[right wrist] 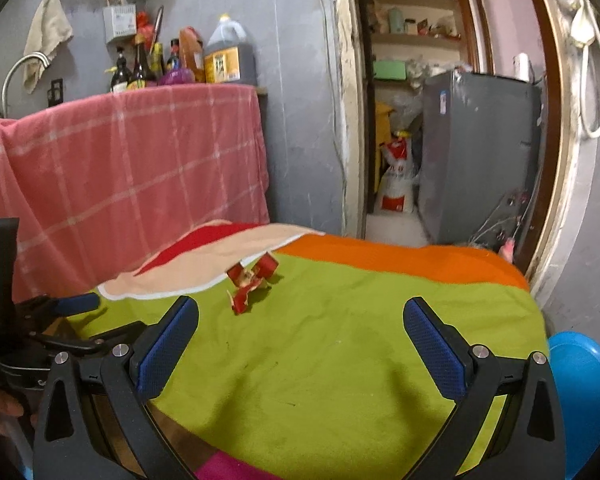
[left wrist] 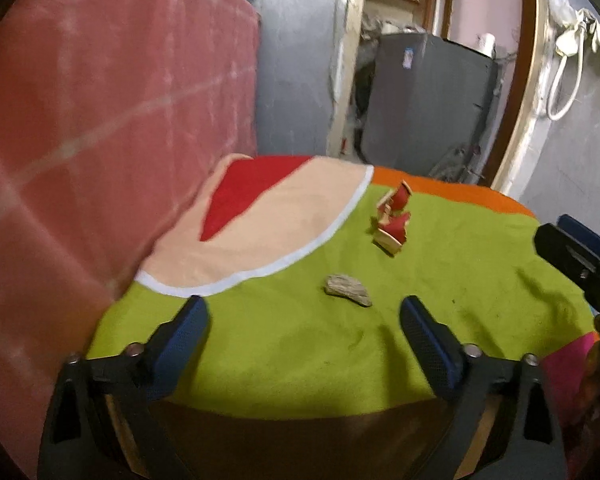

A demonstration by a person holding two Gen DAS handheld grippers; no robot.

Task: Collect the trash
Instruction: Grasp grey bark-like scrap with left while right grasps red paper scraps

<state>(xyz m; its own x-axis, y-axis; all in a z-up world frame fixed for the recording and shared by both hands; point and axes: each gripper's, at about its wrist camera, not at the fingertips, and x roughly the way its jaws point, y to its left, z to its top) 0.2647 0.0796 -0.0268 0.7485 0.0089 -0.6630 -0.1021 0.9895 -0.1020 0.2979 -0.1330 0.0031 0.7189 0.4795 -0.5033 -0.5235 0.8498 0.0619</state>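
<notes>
Left tool (left wrist: 304, 316): blue-padded fingers spread wide, nothing between them, hanging above the near part of the tabletop covered by a lime-green cloth with an orange border (left wrist: 440, 292). Right tool (right wrist: 300, 320): fingers likewise spread wide, empty, over the same cloth.

Task's things, all loose on the cloth:
- flat grey-brown scrap, looks like crumpled paper or bark (left wrist: 348, 290), just ahead of the left tool, slightly toward its right finger, not touching it. Not visible in the right wrist view.
- torn red-and-cream paper cup pieces (left wrist: 394, 218), farther ahead of the left tool, beyond the grey scrap; in the right wrist view they lie ahead and toward that tool's left finger, near the edge of a beige, red and white cloth piece (left wrist: 284, 220) laid on the far-left of the cloth.

Progress, as judged: very early. Nothing gripped and both pieces of trash lie uncollected. No bin or bag is clearly seen; a blue round plastic object (right wrist: 580, 392) sits off the right tool's right side, beyond the tabletop edge, and may be the receptacle, cannot confirm.

Left to do: pinch the grey scrap (likely left tool's target), pick up the red cup pieces, carry both to the trash container.
</notes>
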